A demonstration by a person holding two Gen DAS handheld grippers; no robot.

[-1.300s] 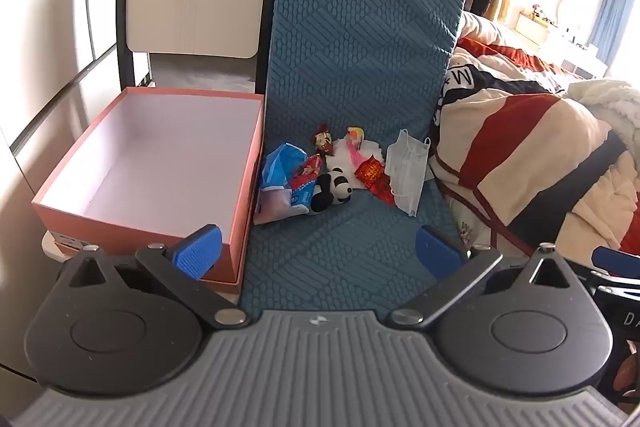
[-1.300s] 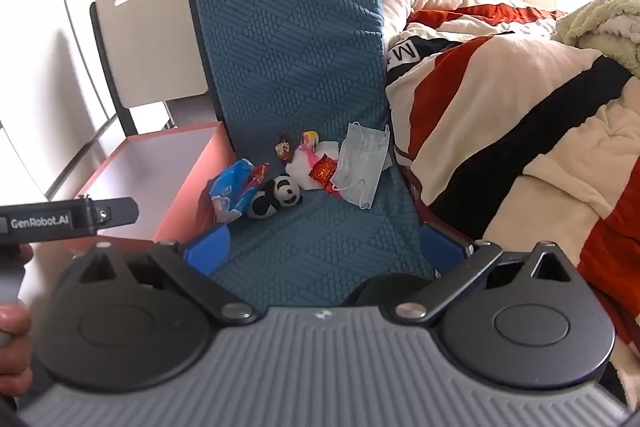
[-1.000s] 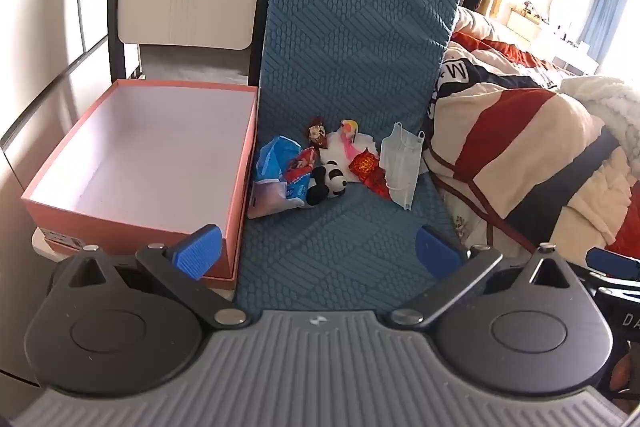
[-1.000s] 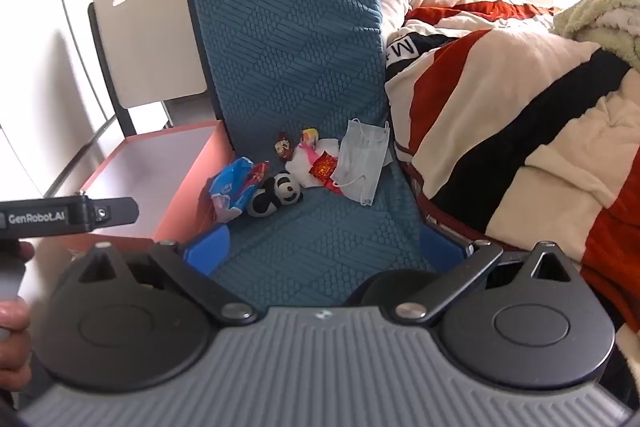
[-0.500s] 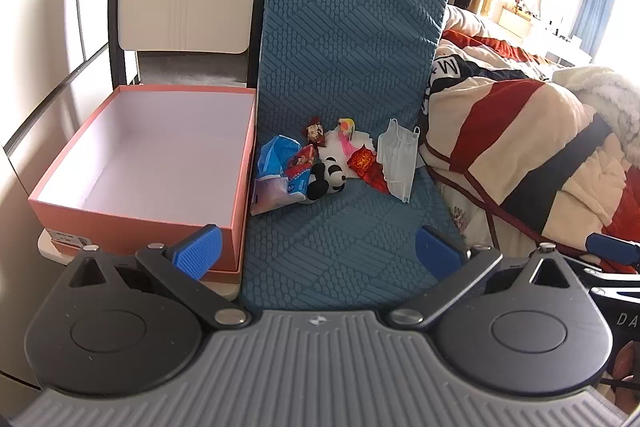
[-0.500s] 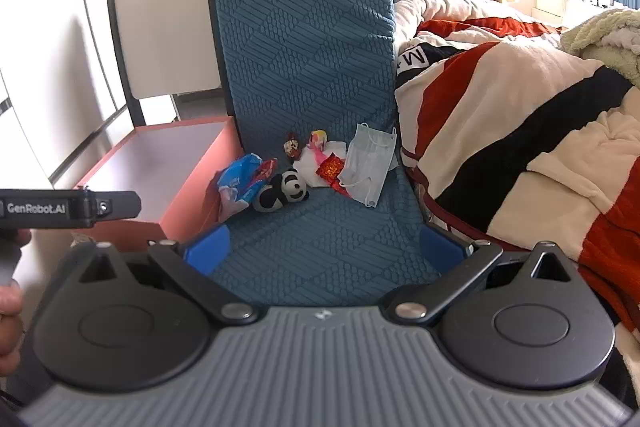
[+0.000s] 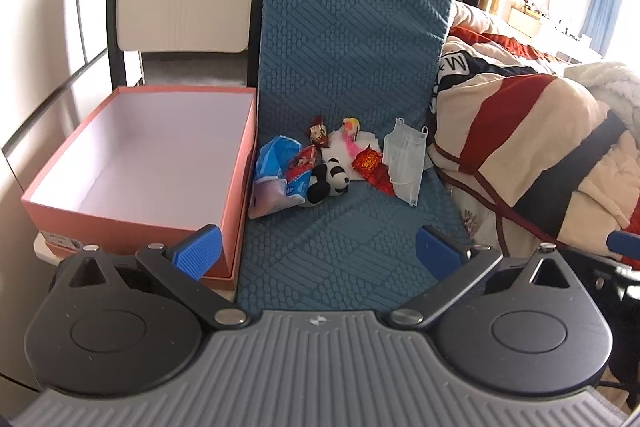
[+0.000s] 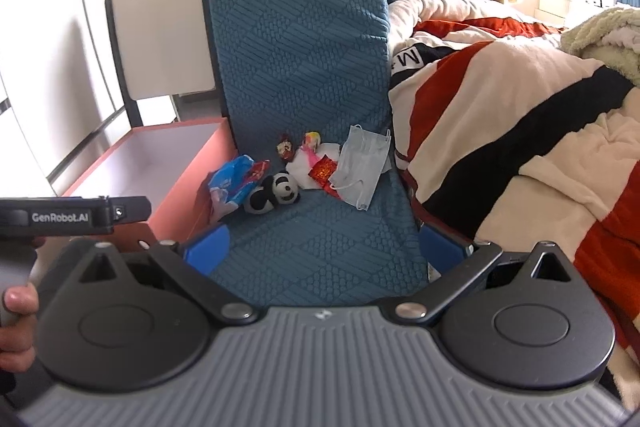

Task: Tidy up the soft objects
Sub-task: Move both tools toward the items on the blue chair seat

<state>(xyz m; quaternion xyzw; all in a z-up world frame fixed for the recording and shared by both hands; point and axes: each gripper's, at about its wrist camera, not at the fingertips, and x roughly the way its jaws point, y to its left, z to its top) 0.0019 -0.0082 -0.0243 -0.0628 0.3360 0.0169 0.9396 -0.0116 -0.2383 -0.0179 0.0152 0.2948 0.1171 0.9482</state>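
The left hand-held gripper [image 7: 318, 253] hovers with its blue fingers spread wide apart, holding nothing. Beyond it a teal quilted chair cushion [image 7: 352, 235] carries a small heap at its back: a panda plush [image 7: 330, 183] in the middle, a blue snack packet [image 7: 276, 163] just left of the panda, a red pouch [image 7: 370, 165] and a pale face mask [image 7: 404, 163] to its right. Left of the packet, touching it, stands an open pink box [image 7: 236, 187]. A striped quilt [image 7: 532, 147] lies right of the cushion

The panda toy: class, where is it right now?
In both wrist views the panda lies on the blue chair seat, between the blue packet on its left and the face mask on its right.
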